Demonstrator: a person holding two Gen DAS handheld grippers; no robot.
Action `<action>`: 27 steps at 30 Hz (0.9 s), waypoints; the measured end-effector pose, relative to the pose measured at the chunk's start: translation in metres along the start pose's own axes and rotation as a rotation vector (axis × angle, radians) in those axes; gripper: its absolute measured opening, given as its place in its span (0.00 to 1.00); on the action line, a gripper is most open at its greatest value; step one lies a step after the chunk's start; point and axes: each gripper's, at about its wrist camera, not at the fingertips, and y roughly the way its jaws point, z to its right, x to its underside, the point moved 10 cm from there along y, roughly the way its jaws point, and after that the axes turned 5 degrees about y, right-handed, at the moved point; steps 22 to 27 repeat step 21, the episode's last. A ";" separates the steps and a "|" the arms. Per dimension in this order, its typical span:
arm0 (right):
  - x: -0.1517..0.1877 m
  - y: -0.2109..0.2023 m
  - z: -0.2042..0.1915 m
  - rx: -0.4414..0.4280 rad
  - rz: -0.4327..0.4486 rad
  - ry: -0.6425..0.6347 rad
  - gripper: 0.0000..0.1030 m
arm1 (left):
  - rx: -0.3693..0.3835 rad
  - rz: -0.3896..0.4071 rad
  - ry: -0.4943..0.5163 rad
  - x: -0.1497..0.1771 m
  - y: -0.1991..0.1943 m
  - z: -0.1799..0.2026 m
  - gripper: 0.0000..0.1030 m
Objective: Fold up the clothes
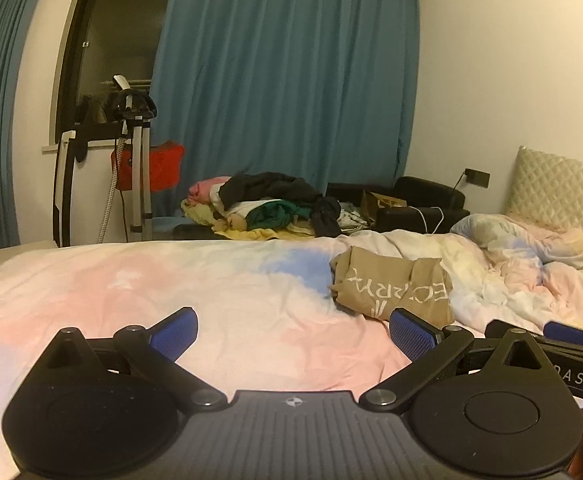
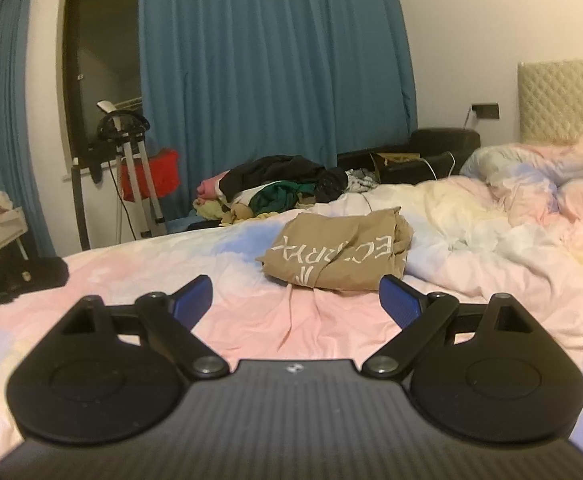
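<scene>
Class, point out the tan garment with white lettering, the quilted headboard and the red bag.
tan garment [image 2: 337,250], right wrist view, on its lettered top face
quilted headboard [image 2: 563,100], right wrist view, middle of the padded panel
red bag [image 1: 163,170], left wrist view, its front

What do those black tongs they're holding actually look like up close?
Each set is matte black plastic. The left tongs and right tongs have a ribbed body bearing a small round emblem, two round discs, silver pivot bolts and hinged arms ending in blue textured pads.
</scene>
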 end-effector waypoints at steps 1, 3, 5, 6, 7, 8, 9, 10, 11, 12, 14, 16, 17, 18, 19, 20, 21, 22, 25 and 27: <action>0.000 -0.001 -0.003 0.002 0.004 -0.015 0.89 | -0.002 0.001 0.006 0.001 0.000 0.001 1.00; 0.001 -0.002 -0.006 0.004 0.005 -0.032 0.89 | -0.001 0.009 0.019 0.001 -0.002 0.003 1.00; 0.003 -0.002 -0.006 0.001 -0.003 -0.027 0.89 | 0.000 0.019 0.031 0.001 -0.004 0.006 1.00; 0.004 -0.002 -0.006 0.001 -0.007 -0.024 0.89 | -0.002 0.022 0.036 0.001 -0.005 0.007 1.00; 0.005 -0.003 -0.006 0.001 -0.009 -0.025 0.89 | -0.004 0.026 0.039 0.001 -0.005 0.008 1.00; 0.005 -0.003 -0.006 0.001 -0.010 -0.025 0.89 | -0.007 0.027 0.041 0.001 -0.006 0.008 1.00; 0.004 -0.003 -0.006 0.001 -0.009 -0.022 0.89 | -0.010 0.027 0.041 0.001 -0.006 0.009 1.00; 0.004 -0.004 -0.006 0.000 -0.009 -0.020 0.89 | -0.012 0.025 0.041 0.002 -0.006 0.009 1.00; 0.004 -0.004 -0.006 -0.001 -0.009 -0.019 0.89 | -0.012 0.024 0.040 0.003 -0.005 0.009 1.00; 0.004 -0.004 -0.006 -0.001 -0.009 -0.018 0.89 | -0.013 0.022 0.039 0.004 -0.005 0.009 1.00; 0.005 -0.004 -0.006 -0.001 -0.010 -0.018 0.89 | -0.018 0.017 0.035 0.006 -0.004 0.008 1.00; 0.006 -0.004 -0.006 -0.001 -0.010 -0.018 0.89 | -0.024 0.012 0.030 0.007 -0.003 0.006 1.00; 0.006 -0.004 -0.005 -0.002 -0.011 -0.018 0.89 | -0.027 0.009 0.028 0.007 -0.002 0.005 1.00; 0.006 -0.004 -0.005 -0.002 -0.011 -0.018 0.89 | -0.027 0.006 0.024 0.008 -0.002 0.005 1.00; 0.006 -0.004 -0.005 -0.002 -0.011 -0.018 0.89 | -0.026 0.002 0.018 0.008 -0.001 0.004 1.00; 0.007 -0.004 -0.005 -0.002 -0.012 -0.017 0.89 | -0.024 -0.002 0.013 0.009 0.000 0.003 1.00; 0.007 -0.004 -0.005 -0.002 -0.012 -0.017 0.89 | -0.023 -0.006 0.007 0.009 0.001 0.002 1.00; 0.007 -0.004 -0.005 -0.002 -0.012 -0.017 0.89 | -0.023 -0.006 0.007 0.009 0.001 0.002 1.00; 0.007 -0.004 -0.005 -0.002 -0.012 -0.017 0.89 | -0.023 -0.006 0.007 0.009 0.001 0.002 1.00; 0.007 -0.004 -0.005 -0.002 -0.012 -0.017 0.89 | -0.023 -0.006 0.007 0.009 0.001 0.002 1.00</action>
